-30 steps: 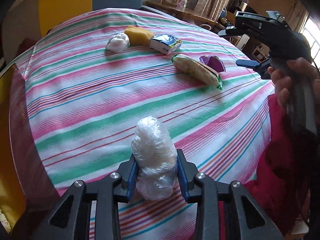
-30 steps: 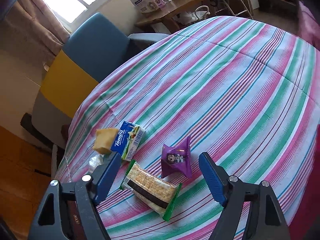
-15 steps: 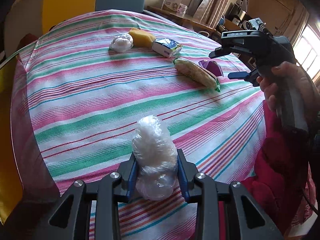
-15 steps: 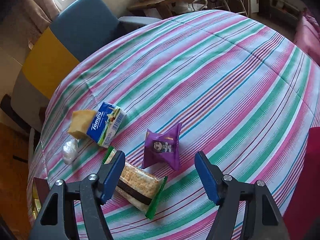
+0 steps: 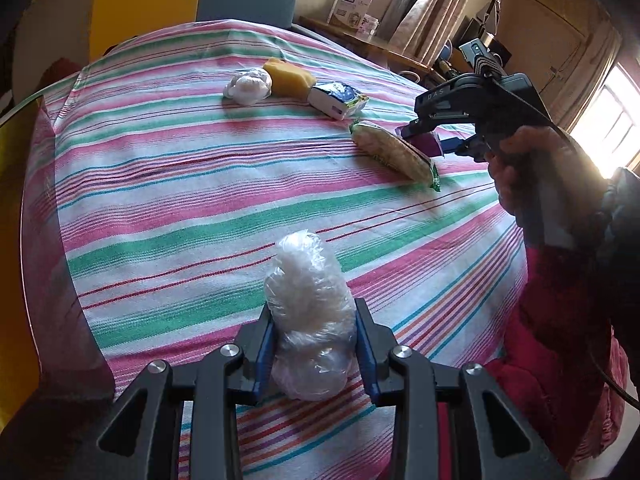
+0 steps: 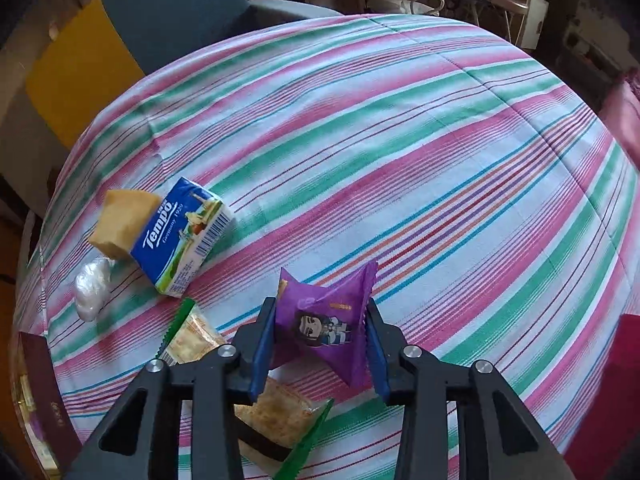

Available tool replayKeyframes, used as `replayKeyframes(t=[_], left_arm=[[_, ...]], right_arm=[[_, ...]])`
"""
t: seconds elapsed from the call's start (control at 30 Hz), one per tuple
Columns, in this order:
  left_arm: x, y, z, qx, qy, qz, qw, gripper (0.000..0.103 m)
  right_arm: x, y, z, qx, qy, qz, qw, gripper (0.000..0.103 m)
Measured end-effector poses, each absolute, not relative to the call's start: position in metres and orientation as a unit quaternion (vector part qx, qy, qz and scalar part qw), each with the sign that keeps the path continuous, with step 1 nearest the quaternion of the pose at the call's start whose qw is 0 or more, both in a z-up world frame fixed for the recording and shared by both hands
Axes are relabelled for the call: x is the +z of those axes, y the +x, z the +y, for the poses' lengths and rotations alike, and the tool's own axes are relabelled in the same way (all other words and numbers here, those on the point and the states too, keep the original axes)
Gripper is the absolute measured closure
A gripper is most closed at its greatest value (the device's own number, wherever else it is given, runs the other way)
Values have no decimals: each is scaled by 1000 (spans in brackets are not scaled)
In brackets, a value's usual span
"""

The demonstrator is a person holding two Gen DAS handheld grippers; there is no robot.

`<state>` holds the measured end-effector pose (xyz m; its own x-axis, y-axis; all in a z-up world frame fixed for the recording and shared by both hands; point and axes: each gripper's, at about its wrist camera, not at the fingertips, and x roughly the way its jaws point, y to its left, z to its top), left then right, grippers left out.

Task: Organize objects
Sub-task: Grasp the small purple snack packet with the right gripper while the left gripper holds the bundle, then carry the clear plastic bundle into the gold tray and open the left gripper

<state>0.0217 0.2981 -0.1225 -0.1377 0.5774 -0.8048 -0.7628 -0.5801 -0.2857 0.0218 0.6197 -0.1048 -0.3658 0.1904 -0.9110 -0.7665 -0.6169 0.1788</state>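
Right now my right gripper [image 6: 320, 344] sits low in the centre of its own view, its blue pads [image 6: 262, 346] just closed in on the purple snack packet [image 6: 326, 326], which is crumpled between them and pressed on both sides. Below and left of it, partly under the gripper's frame, lies the cracker pack [image 6: 276, 412] with its green serrated edges. Further out, toward the left of the frame, the blue Tempo tissue pack [image 6: 182, 236] leans against a yellow sponge [image 6: 120, 222], and a small white plastic wad [image 6: 92, 288] lies just below them.

My left gripper [image 5: 314, 354], at the bottom centre of its view, is clamped narrowly on a clear plastic bundle [image 5: 310, 312] that stands up between the pads. From there I see the right gripper [image 5: 428, 140] at the upper right, held by a hand [image 5: 532, 172], over the far end of the cracker pack. Everything rests on the striped tablecloth [image 5: 200, 208], with a blue and yellow chair [image 6: 120, 36] beyond the table's far edge.
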Motion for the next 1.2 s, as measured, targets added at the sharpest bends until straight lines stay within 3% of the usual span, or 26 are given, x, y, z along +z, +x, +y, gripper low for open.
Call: replayKeyframes(t=[0.4,0.63,0.9,1.2], left_arm=[[-107,35,292,752,-458,120,458,69],[-55,36,259,769,-422,80,474,69],[-32,-52,137,815,-463,-54,345,69],[-76,-122,53,844,-500,-22,191,69]], right_arm=[[-106,19,613,770,-487,272,310,62],[-106,23,615,768,-489,278,306,62],[-105,20,611,770,-494,263,306,62],[-102,19,604,774,-501,246,298,62]])
